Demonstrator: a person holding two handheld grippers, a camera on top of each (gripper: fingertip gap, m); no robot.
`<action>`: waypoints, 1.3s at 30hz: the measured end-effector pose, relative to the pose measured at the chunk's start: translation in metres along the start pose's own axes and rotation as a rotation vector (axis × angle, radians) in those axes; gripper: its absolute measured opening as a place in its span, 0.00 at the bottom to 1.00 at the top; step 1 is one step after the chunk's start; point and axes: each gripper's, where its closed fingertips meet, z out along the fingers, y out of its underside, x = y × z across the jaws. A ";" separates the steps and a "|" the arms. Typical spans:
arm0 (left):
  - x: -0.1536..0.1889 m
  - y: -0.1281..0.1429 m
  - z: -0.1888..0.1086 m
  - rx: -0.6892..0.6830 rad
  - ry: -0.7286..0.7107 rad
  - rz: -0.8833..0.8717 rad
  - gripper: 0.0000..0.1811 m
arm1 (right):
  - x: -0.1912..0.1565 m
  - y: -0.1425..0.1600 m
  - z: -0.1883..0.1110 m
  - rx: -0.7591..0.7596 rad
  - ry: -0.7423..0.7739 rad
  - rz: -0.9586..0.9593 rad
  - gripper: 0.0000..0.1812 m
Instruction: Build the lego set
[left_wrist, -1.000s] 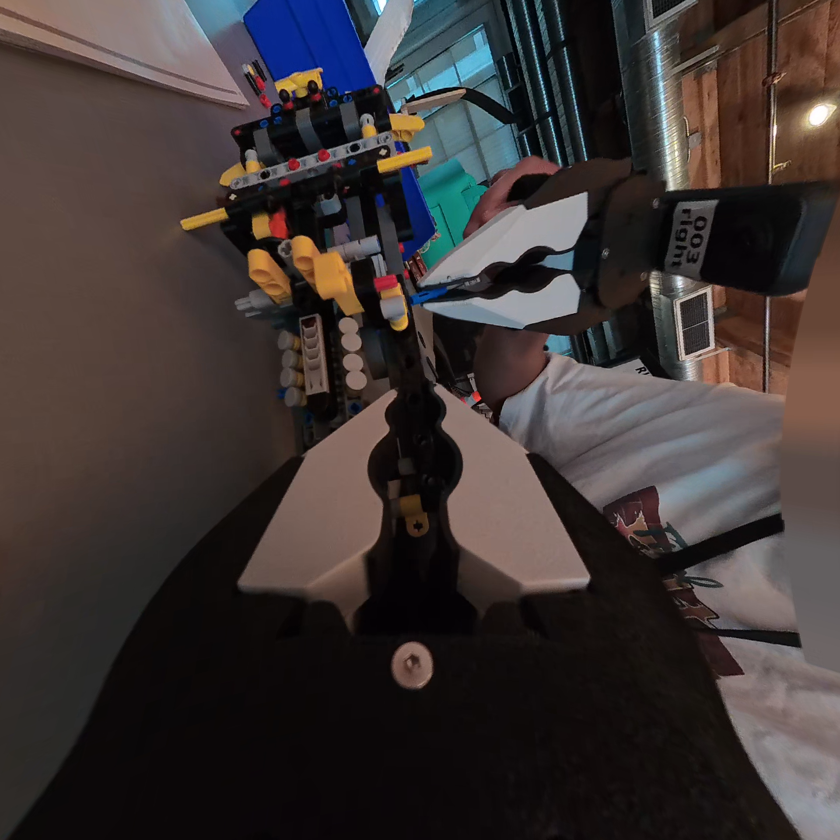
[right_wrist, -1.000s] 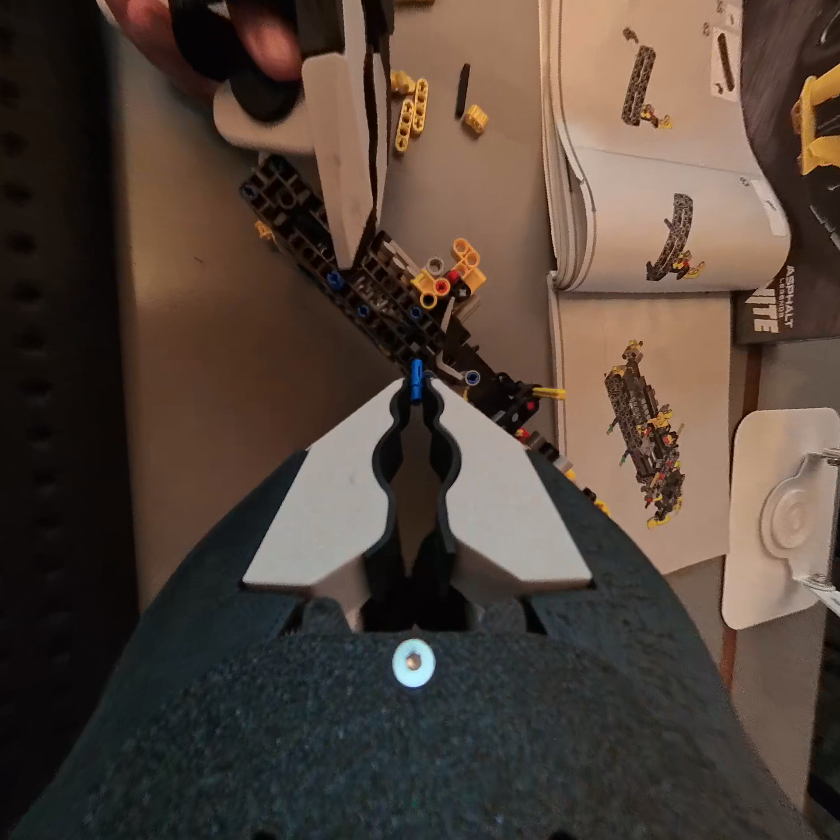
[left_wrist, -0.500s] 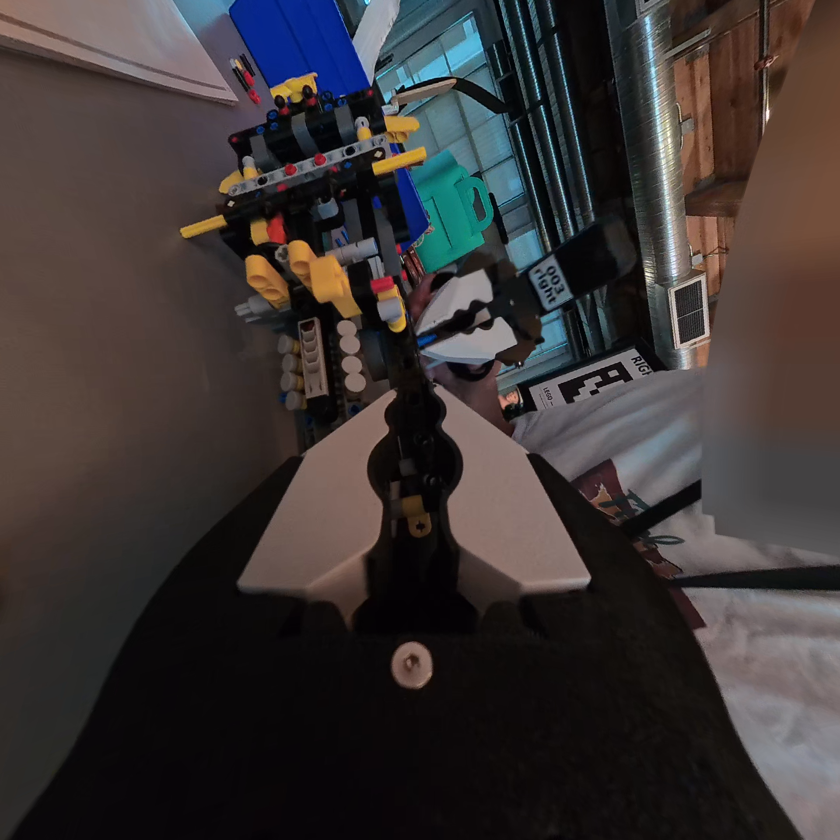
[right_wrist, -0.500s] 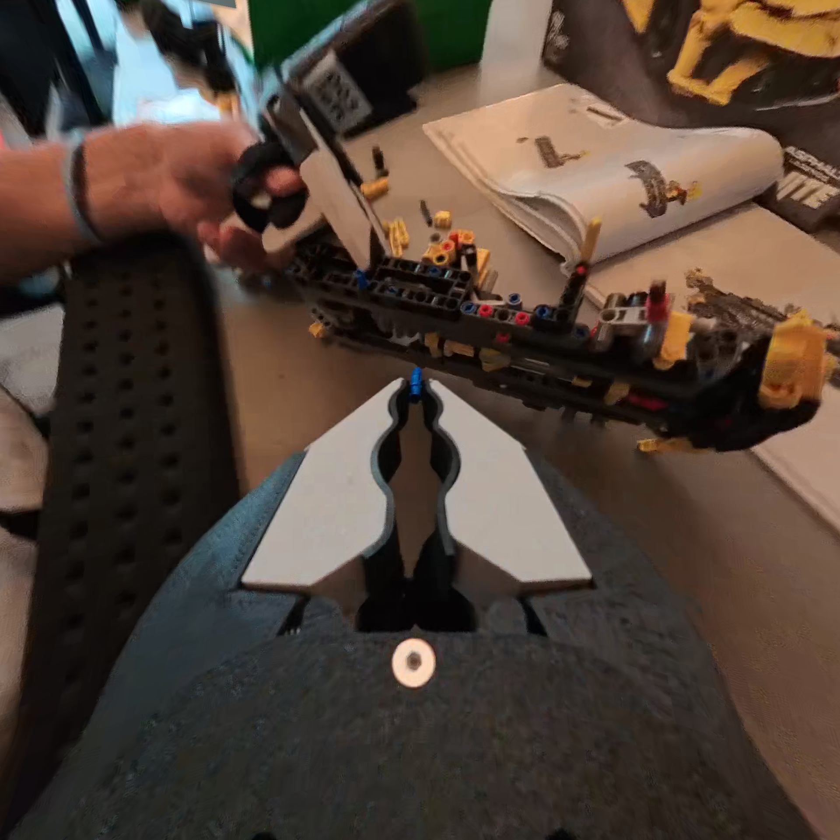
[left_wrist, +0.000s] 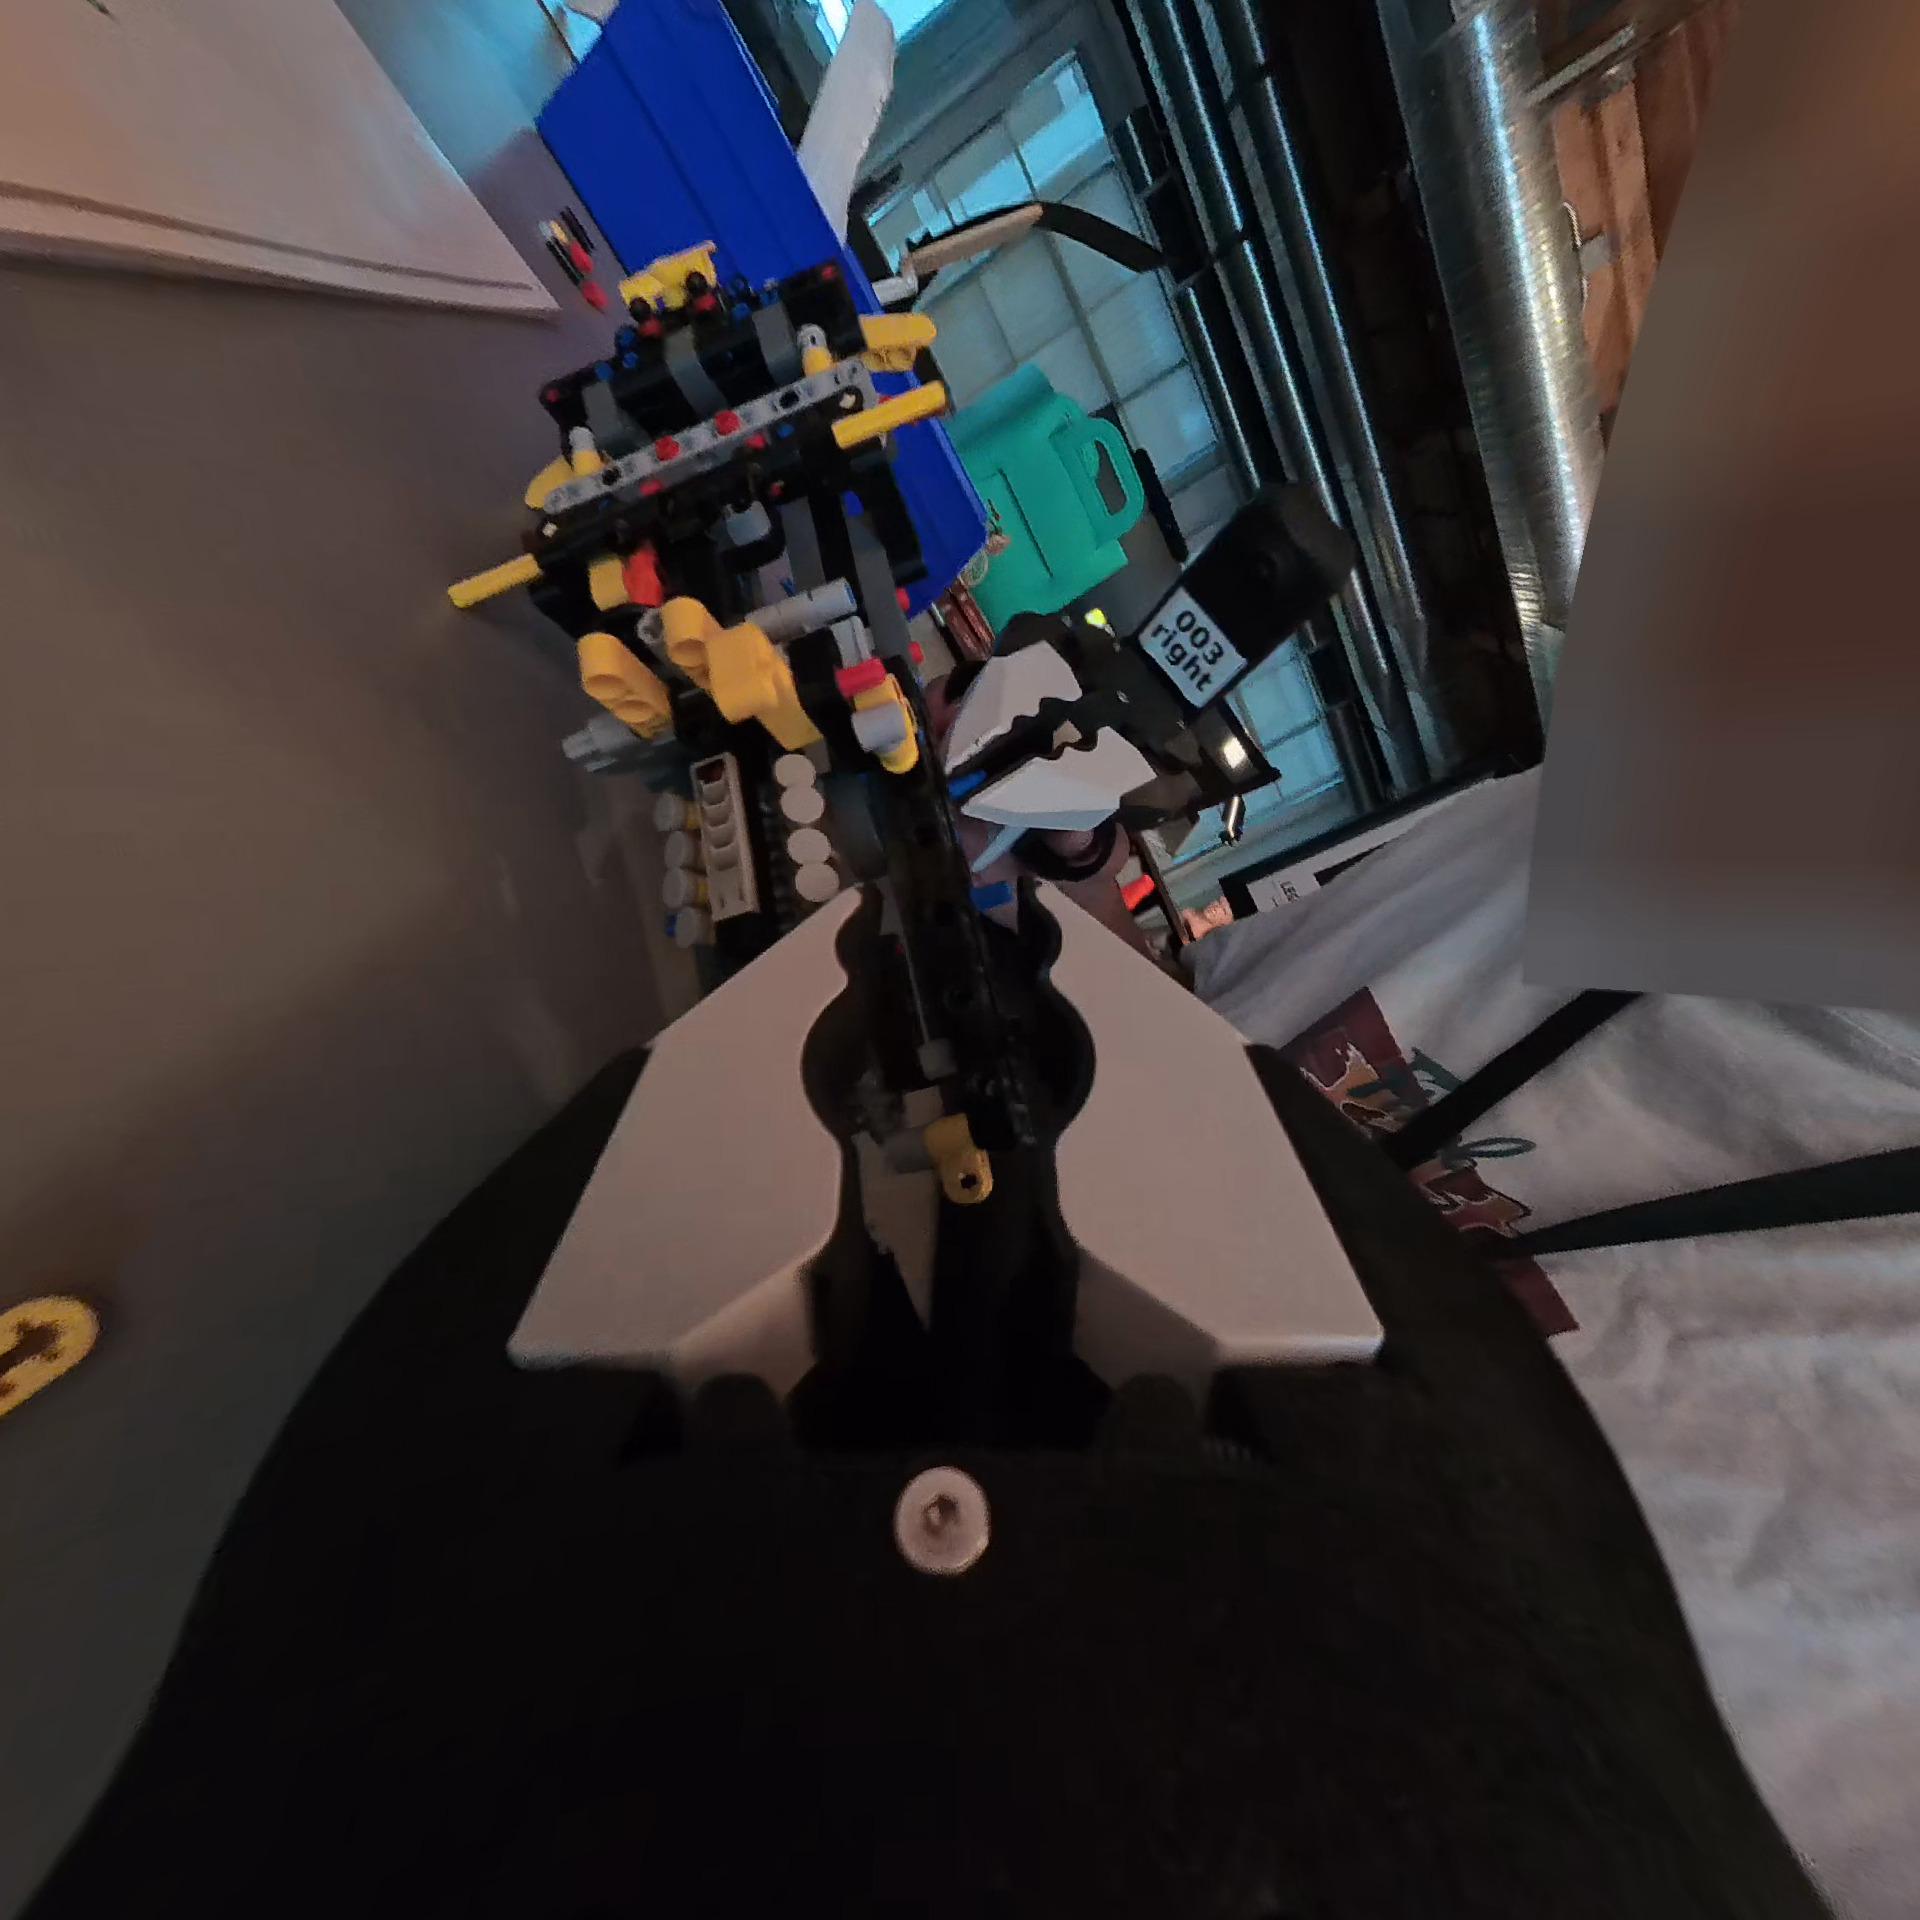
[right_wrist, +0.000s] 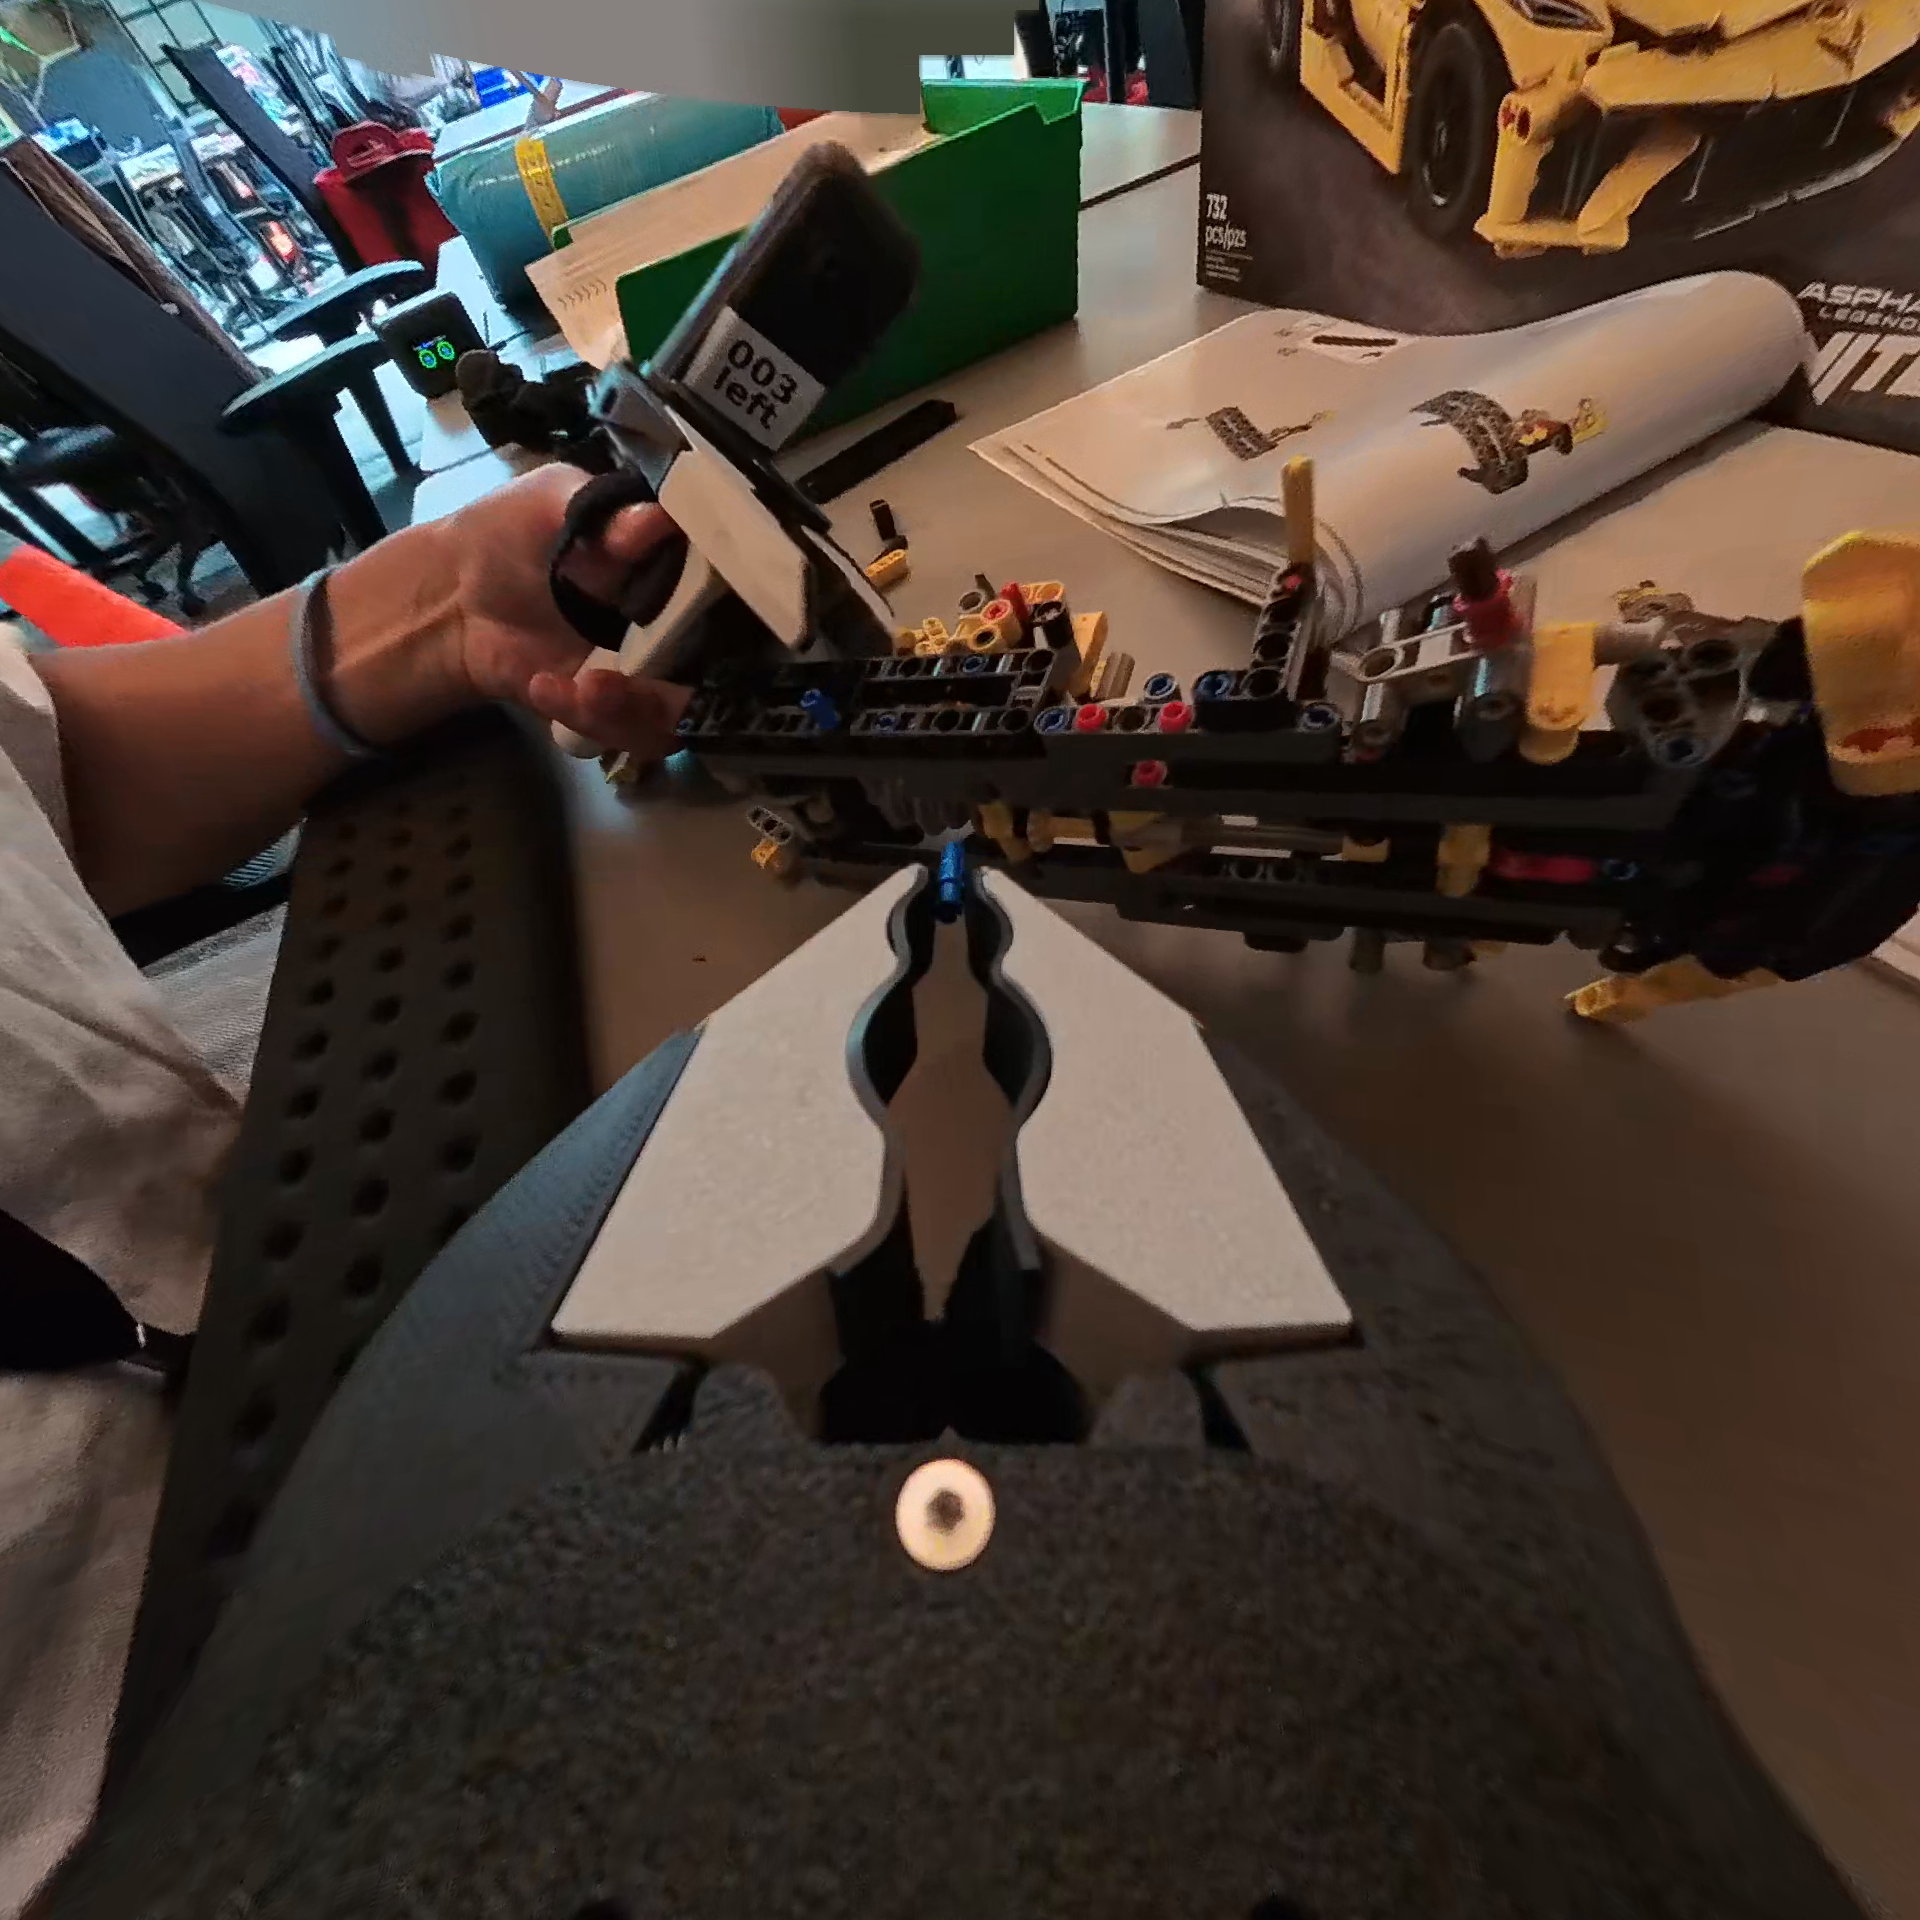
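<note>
My left gripper (right_wrist: 868, 629) is clamped on one end of the lego chassis (right_wrist: 1195, 769), held above the table (right_wrist: 1455, 1143). My right gripper (right_wrist: 948, 883) pinches a blue pin (right_wrist: 948, 881), tip at chassis underside. Instruction booklet (right_wrist: 1403, 436) lies behind chassis.

left gripper (left_wrist: 940, 997) clamped — tilted down, right gripper (right_wrist: 948, 899) pinched nearly closed

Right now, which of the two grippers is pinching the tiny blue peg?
The right gripper: the small blue plastic peg sits between its tips. The left gripper clamps the long black-and-yellow brick chassis instead.
</note>
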 end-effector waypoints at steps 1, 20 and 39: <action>0.001 -0.002 -0.003 0.018 -0.003 0.006 0.17 | 0.000 0.000 0.001 -0.001 -0.009 0.016 0.03; 0.038 0.019 0.027 -0.426 -0.796 1.586 0.13 | -0.057 -0.036 0.011 0.011 -0.331 0.244 0.02; 0.053 0.023 0.031 -0.254 -0.824 1.563 0.03 | -0.072 -0.043 0.004 0.055 -0.205 0.101 0.03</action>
